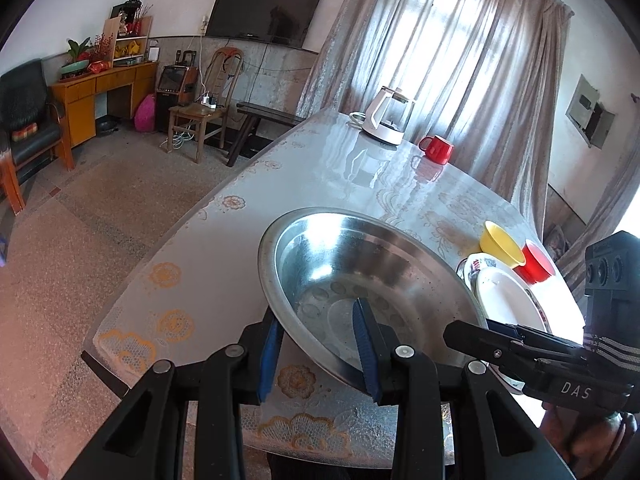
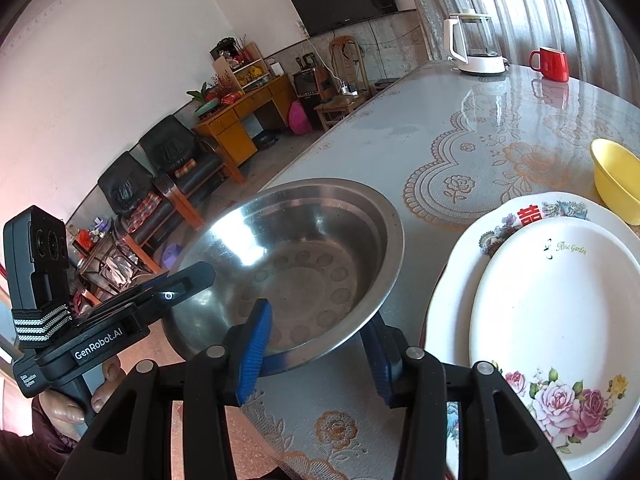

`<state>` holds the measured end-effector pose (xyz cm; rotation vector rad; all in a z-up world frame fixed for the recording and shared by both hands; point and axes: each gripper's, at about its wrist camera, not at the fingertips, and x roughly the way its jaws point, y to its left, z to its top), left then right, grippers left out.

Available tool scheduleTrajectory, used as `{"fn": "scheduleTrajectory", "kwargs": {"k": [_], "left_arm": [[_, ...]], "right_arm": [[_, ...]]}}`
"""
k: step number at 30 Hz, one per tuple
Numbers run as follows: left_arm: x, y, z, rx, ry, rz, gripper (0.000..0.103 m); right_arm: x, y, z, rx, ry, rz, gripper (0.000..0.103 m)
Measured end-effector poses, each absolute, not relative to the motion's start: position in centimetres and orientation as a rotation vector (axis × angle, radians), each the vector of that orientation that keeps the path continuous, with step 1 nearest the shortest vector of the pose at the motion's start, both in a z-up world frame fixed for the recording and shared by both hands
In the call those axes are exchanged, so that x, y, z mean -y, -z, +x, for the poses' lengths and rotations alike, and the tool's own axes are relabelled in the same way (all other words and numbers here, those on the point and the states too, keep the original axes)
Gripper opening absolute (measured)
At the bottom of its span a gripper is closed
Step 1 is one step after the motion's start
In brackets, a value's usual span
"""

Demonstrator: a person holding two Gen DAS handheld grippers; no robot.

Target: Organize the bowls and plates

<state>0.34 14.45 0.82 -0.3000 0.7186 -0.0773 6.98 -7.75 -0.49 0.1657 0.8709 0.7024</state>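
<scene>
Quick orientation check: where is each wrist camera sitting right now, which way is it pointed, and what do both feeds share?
Left wrist: on the left gripper, facing the steel basin; right gripper shows.
Right wrist: on the right gripper, facing the basin's other rim; left gripper shows.
Shared: basin, stacked plates, yellow bowl, red mug, kettle.
</scene>
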Motion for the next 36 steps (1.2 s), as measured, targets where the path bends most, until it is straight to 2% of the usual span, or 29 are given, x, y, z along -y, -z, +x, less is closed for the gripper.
{"fn": "scheduleTrajectory", "kwargs": {"k": [21, 36], "left_arm": [[-12.6, -3.0, -0.3, -0.664, 0.123, -0.266, 0.035], [-4.6, -5.3, 2.0, -0.654, 0.365, -0.179, 0.038]], "right_arm": [[10.1, -0.7, 5.9, -0.787, -0.717, 0.205, 0.045], [18.2, -2.7, 4.1, -0.704, -0.54, 0.288, 0.045]]}}
